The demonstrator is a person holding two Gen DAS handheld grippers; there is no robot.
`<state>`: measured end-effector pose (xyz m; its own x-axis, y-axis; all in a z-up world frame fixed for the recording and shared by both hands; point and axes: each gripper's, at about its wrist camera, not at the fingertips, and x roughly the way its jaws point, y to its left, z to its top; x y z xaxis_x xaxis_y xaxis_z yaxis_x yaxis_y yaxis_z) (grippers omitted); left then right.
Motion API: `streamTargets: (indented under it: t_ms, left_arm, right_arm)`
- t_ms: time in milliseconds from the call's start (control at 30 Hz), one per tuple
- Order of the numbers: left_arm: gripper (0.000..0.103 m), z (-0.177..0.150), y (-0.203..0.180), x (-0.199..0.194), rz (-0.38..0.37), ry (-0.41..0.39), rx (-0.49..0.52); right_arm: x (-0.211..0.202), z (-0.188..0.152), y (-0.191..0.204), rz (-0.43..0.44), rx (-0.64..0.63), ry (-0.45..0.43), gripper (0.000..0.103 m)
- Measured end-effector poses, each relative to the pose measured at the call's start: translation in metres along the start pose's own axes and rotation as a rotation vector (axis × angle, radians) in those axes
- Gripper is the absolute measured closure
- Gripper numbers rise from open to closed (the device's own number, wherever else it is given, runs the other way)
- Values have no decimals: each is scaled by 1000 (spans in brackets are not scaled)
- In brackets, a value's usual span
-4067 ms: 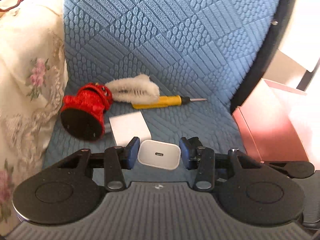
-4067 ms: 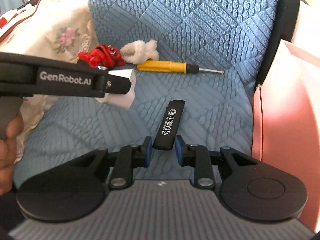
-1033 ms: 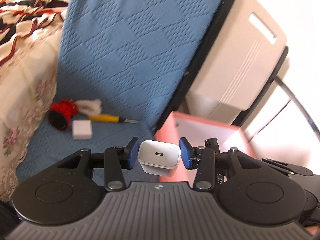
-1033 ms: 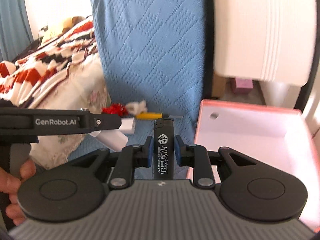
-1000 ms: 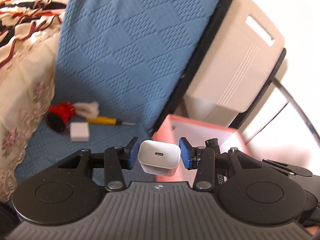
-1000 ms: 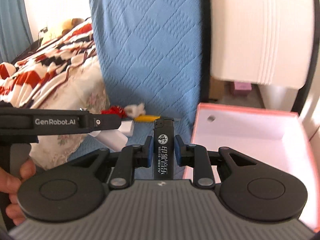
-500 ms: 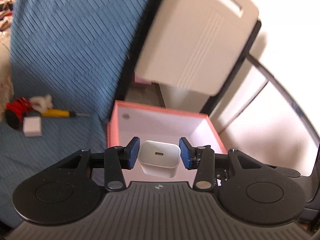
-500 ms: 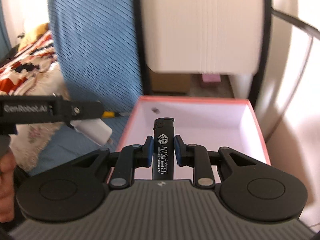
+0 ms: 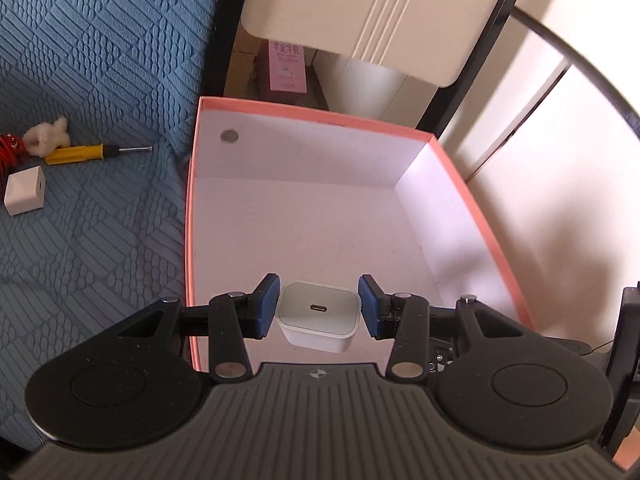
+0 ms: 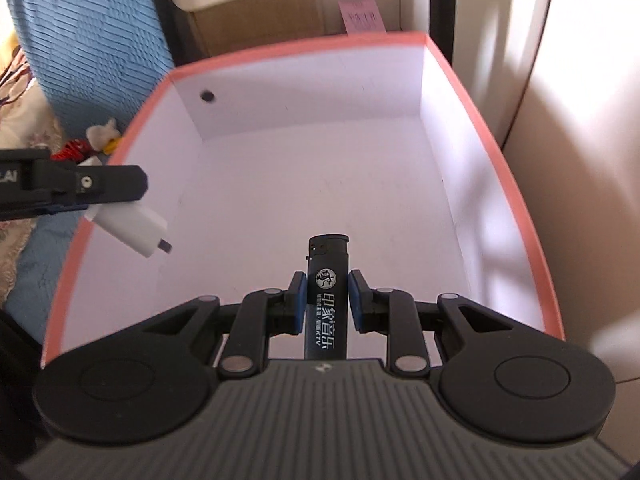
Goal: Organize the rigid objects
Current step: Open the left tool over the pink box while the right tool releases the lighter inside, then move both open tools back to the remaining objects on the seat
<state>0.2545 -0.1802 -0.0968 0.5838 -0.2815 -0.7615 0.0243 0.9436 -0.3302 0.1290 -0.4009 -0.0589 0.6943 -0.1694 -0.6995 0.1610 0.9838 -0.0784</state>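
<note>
My left gripper (image 9: pixel 319 305) is shut on a white USB charger (image 9: pixel 318 316) and holds it above the near end of the pink box (image 9: pixel 191 216), whose white inside is bare. My right gripper (image 10: pixel 327 297) is shut on a black lighter (image 10: pixel 327 296) with white print, held over the same box (image 10: pixel 516 196). The left gripper and its charger (image 10: pixel 132 230) also show in the right wrist view, over the box's left rim.
On the blue seat cover (image 9: pixel 92 80) to the left lie a yellow screwdriver (image 9: pixel 86 153), a second white charger (image 9: pixel 25 196), a red toy (image 9: pixel 8 148) and a white fluffy piece (image 9: pixel 46 136). A beige panel (image 9: pixel 380 8) and cardboard stand behind the box.
Both grippers have moved right from the blue seat to above the pink box, each still carrying its object. The seat items now lie far to the left.
</note>
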Motion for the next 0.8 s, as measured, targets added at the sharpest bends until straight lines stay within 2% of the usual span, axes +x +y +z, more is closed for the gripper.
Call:
streamTargets:
  t_ms: [167, 233, 367, 800]
  left_arm:
    - [53, 3, 2, -1, -27, -19, 5]
    - [53, 6, -1, -6, -14, -27, 20]
    - [53, 12, 0, -21, -15, -57, 21]
    - [53, 34, 22, -122, 22, -289, 62]
  right_arm:
    - [9, -4, -3, -18, -29, 4, 77]
    - [7, -2, -1, -16, -39, -1, 77]
    - [-1, 4, 3, -4, -33, -39, 77]
    - [-73, 36, 55, 72, -62, -235, 76]
